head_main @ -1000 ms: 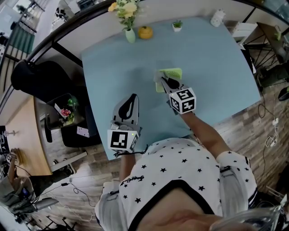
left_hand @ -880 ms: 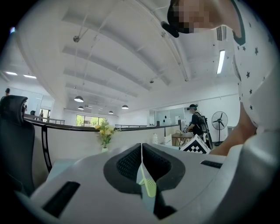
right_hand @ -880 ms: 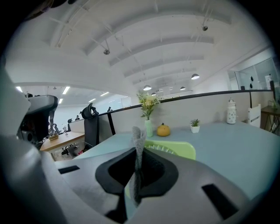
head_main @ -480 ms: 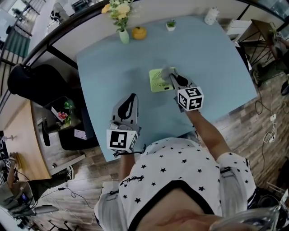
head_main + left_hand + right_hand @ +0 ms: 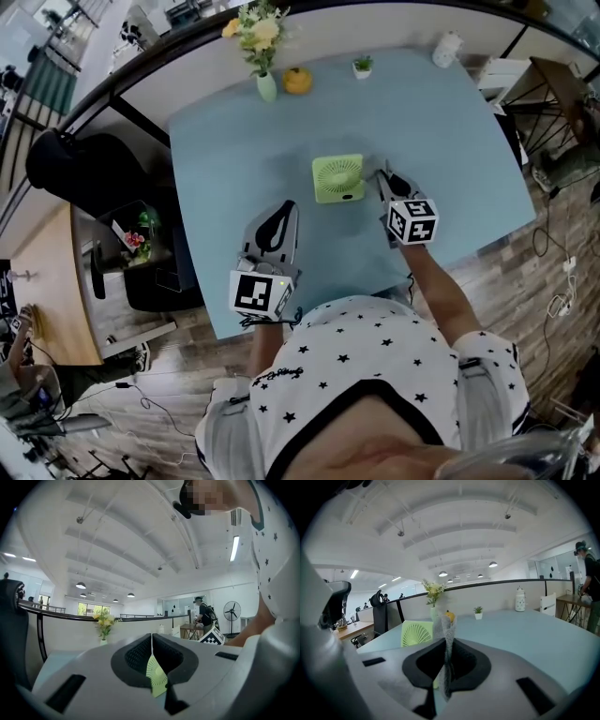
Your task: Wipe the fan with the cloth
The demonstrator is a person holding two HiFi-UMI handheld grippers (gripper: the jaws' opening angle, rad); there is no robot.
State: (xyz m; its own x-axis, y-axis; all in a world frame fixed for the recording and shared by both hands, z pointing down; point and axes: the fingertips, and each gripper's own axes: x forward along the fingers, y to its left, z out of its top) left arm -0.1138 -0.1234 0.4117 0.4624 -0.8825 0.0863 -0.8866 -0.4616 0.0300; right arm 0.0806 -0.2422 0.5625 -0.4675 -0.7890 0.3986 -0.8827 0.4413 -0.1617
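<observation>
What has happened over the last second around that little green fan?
The right gripper, shut on the cloth, slid off the fan to its right side, leaving it uncovered. The left gripper stayed shut and empty, and the fan stayed put.

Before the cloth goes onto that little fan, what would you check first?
1. Cloth held: ok; the right gripper has its jaws shut on the grey cloth.
2. Fan in reach: ok; the green fan sits just left of that gripper.
3. Cloth on fan: not ok; it is beside the fan, not on it.
4. Left gripper out of the way: ok; shut, empty, nearer the person than the fan.
5. Space around fan: ok; the vase and small plant stand at the far edge of the table.
</observation>
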